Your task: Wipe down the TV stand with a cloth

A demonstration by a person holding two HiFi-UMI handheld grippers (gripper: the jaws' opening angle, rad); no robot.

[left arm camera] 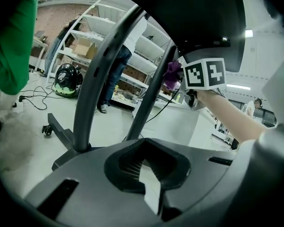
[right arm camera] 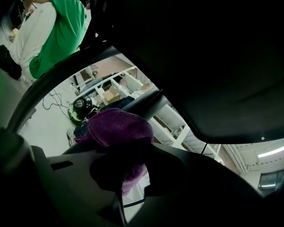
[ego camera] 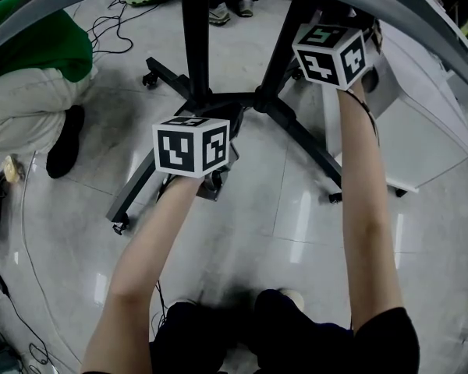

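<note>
The black TV stand has two upright posts [ego camera: 195, 37] and spread legs on casters [ego camera: 140, 185]. My right gripper [right arm camera: 132, 174] is shut on a purple cloth [right arm camera: 118, 129], held high beside the right post [right arm camera: 142, 103] under the dark screen. In the left gripper view the cloth [left arm camera: 173, 74] sits against that post just ahead of the right gripper's marker cube [left arm camera: 206, 73]. My left gripper [left arm camera: 149, 174] hangs low over the base near the left post [left arm camera: 97, 84]. Its jaws are together with nothing between them. Its cube [ego camera: 191, 145] hides the jaws in the head view.
A person in a green top [ego camera: 31, 76] crouches at the left. A white cabinet [ego camera: 421, 123] stands close on the right. Cables [ego camera: 109, 29] trail over the glossy floor. Shelving [left arm camera: 132, 46] and a green-black object [left arm camera: 66, 79] lie beyond the stand.
</note>
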